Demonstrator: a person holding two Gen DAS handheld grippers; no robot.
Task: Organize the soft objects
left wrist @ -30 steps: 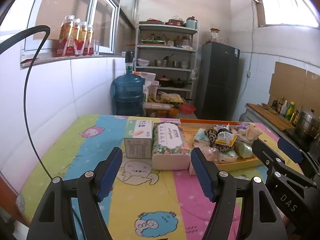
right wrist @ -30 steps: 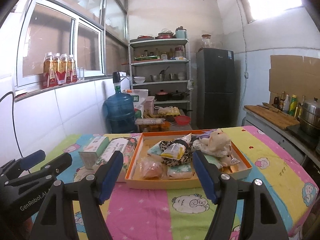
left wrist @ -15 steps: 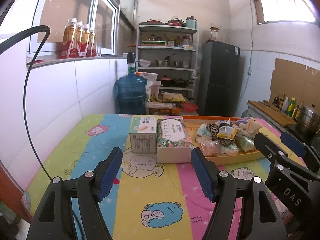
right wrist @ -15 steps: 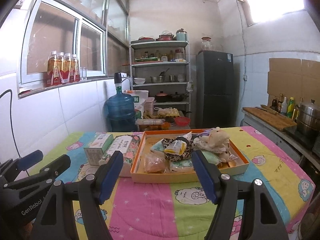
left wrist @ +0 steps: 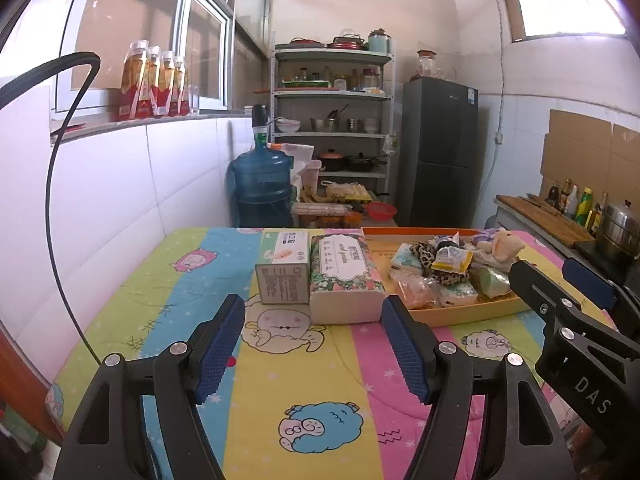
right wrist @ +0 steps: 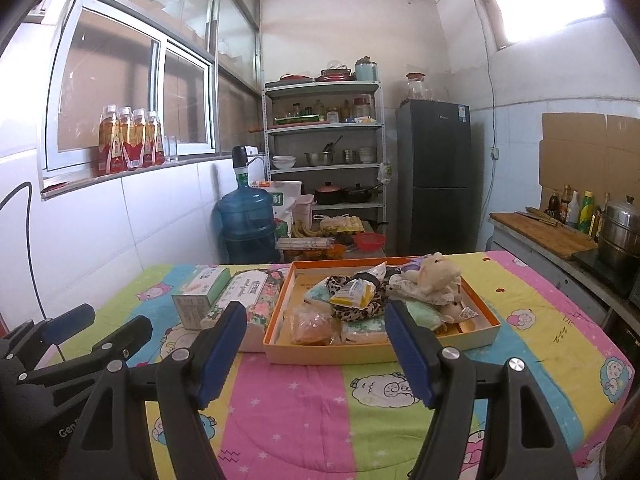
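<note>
Both tools empty, jaws spread wide, hovering over the near part of the tabletop (left wrist: 304, 380): left tool (left wrist: 312, 344) lined up with the tissue packs, right tool (right wrist: 312, 344) lined up with the tray. Nothing between the pads of either.

Near zone: bare cartoon cloth, plenty of open room to swing in; the cloth looks padded, so things may drag on it.

Next back, left: boxed tissues (left wrist: 283, 268) touching the floral tissue pack (left wrist: 345, 280), which sits just beside the orange tray (right wrist: 276, 320). Box: light, stiff corners, take across the short sides. Floral pack: light, squashy, slick film wrap, so pinch mid-body across the width, judged wider than a comfortable bite.

Tray: soft pile heaped and overlapping. Clear bag of orange stuff (right wrist: 314, 326) at the front, crinkly and slippery. Leopard-print fabric (right wrist: 356, 308) coiled under a yellow packet (right wrist: 354, 294), likely to snag neighbours when pulled. Pale green packs (right wrist: 420, 314) near the front right. Plush toy (right wrist: 434, 276) on top at the back, easiest pick, grab the body.

Edges: low tray wall, approach from above. White tiled wall close on the left, tabletop edge drops off on the right toward the counter.
</note>
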